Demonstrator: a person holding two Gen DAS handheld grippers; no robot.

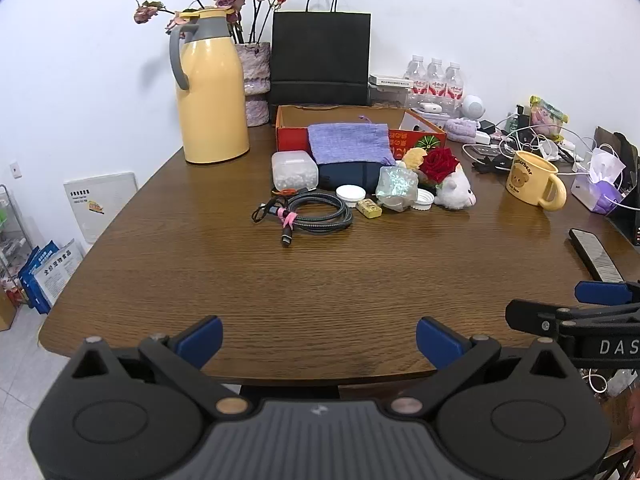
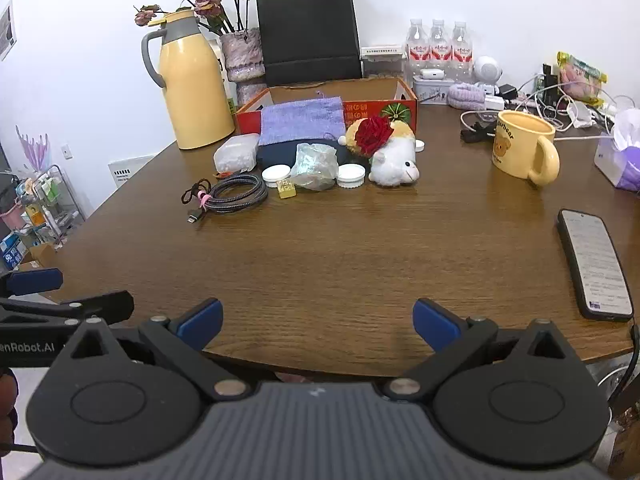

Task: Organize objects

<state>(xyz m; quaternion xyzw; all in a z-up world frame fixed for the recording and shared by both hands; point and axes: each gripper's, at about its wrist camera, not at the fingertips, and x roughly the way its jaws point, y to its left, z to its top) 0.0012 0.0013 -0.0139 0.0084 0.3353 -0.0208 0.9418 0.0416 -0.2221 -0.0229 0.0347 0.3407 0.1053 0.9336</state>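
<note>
A red cardboard box (image 1: pixel 288 138) (image 2: pixel 404 100) stands at the back of the wooden table (image 1: pixel 320 280) (image 2: pixel 340 260). In front of it lie a purple knit pouch (image 1: pixel 348 142) (image 2: pixel 302 120), a dark blue case (image 1: pixel 348 174), a clear plastic container (image 1: pixel 292 168) (image 2: pixel 236 152), a coiled cable (image 1: pixel 308 216) (image 2: pixel 232 194), two white lids (image 1: pixel 350 194) (image 2: pixel 352 174), a small yellow block (image 1: pixel 370 209) (image 2: pixel 287 190), a crumpled clear bag (image 1: pixel 396 188) (image 2: pixel 316 166), a red rose (image 1: pixel 440 162) (image 2: pixel 374 132) and a white plush toy (image 1: pixel 456 192) (image 2: pixel 394 160). My left gripper (image 1: pixel 319 340) and right gripper (image 2: pixel 318 322) hover open and empty at the near edge.
A yellow thermos jug (image 1: pixel 212 88) (image 2: pixel 192 80), a flower vase (image 1: pixel 256 80) and a black paper bag (image 1: pixel 320 56) (image 2: pixel 308 32) stand at the back. A yellow bear mug (image 1: pixel 532 180) (image 2: pixel 520 144), a phone (image 2: pixel 596 264), a tissue pack (image 2: pixel 620 156), water bottles (image 1: pixel 436 80) and tangled cables (image 1: pixel 520 140) crowd the right.
</note>
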